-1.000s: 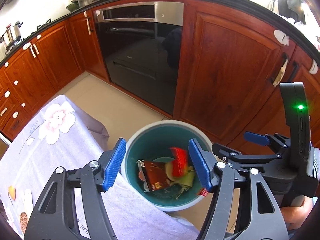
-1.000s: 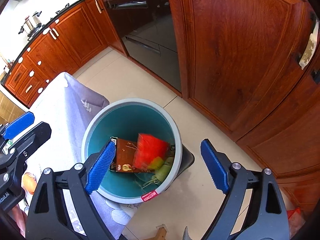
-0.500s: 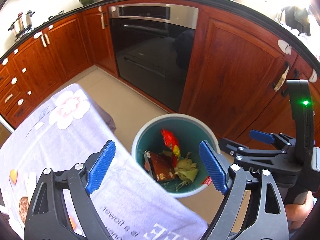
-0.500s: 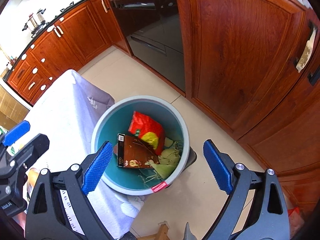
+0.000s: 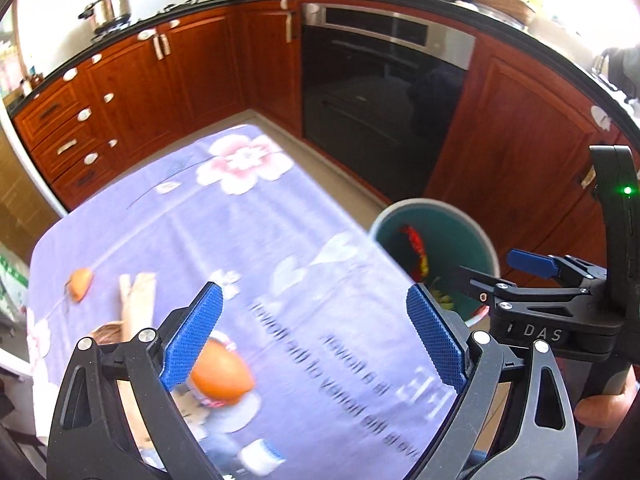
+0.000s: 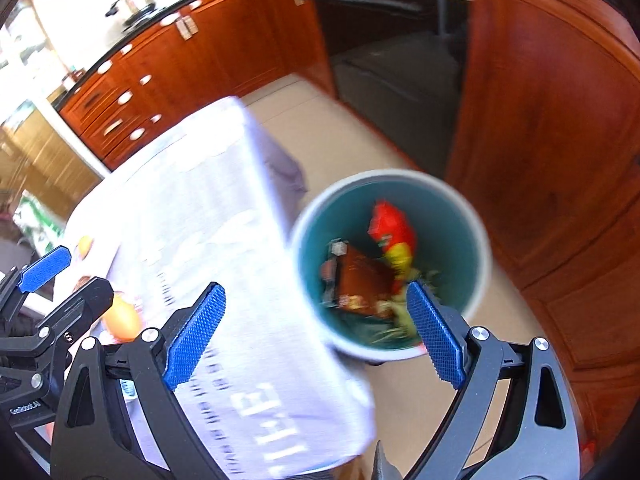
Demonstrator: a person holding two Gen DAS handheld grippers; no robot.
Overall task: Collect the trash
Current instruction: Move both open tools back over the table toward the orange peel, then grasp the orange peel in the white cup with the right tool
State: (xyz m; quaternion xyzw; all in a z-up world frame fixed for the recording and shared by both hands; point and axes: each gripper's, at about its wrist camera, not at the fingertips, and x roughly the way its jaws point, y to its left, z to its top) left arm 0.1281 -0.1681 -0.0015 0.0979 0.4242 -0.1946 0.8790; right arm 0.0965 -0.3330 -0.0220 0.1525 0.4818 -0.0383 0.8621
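Note:
A grey bin with a teal inside (image 6: 440, 216) stands on the floor by the table's corner. It holds a red wrapper (image 6: 390, 228), a brown packet (image 6: 360, 280) and green scraps. My left gripper (image 5: 314, 300) hovers over the purple flowered tablecloth (image 5: 248, 220), its jaws opening with nothing between them. An orange round piece (image 5: 222, 376) lies just by its left finger, an orange peel (image 5: 80, 280) and pale strips (image 5: 138, 296) farther left. My right gripper (image 6: 316, 292) is open and empty, over the table's edge beside the bin (image 5: 460, 240).
Red-brown wooden cabinets (image 5: 512, 140) and a dark oven (image 5: 376, 92) ring the tiled floor (image 6: 332, 132) behind the bin. A small white and blue item (image 5: 260, 454) lies near the table's front. A hand (image 5: 600, 412) holds the right gripper's handle.
Both grippers have swung left from above the bin to over the table. The left jaws have spread wider. The red wrapper has dropped into the bin.

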